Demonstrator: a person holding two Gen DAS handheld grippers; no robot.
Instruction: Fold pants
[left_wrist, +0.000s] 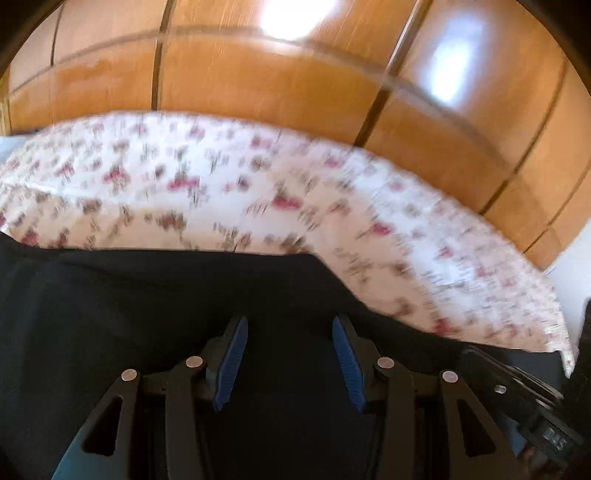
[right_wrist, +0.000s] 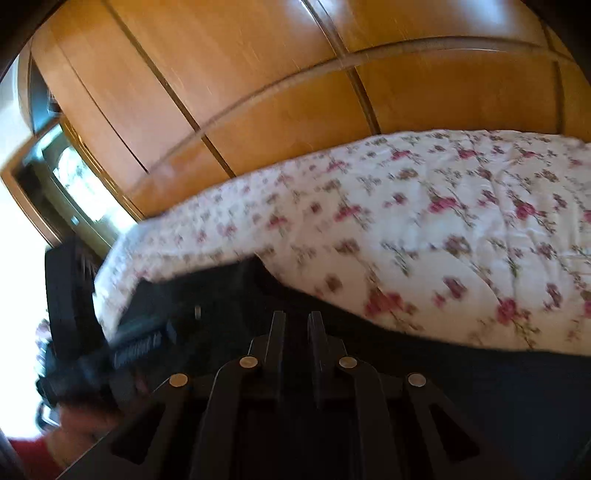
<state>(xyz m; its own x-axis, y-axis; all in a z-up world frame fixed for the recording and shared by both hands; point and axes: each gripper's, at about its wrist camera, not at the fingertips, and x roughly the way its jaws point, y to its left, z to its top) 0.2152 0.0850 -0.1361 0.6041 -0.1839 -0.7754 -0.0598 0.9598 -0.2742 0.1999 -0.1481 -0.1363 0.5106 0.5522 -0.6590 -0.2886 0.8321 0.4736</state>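
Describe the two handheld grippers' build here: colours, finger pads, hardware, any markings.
Both are black linkage frames with round silver pivot pins and slotted cut-outs. The left gripper has ribbed blue pads on its fingers; the right gripper's fingers look plain black. No legible markings or cables visible.

The pants (left_wrist: 155, 295) are black, plain, with no pattern that shows; the bedspread (left_wrist: 229, 192) is white, strewn with small pink-red flowers on grey-green and brownish sprigs; the wardrobe (left_wrist: 258, 74) is orange-brown wood with dark seams between its panels and pale glare patches; the left gripper (left_wrist: 290, 363) is black with blue ribbed pads (left_wrist: 231, 363) and silver rivets; the right gripper (right_wrist: 297, 345) is black with silver rivets, its pads' colour hidden; a red sleeve (right_wrist: 29, 458) shows at the right view's lower left.
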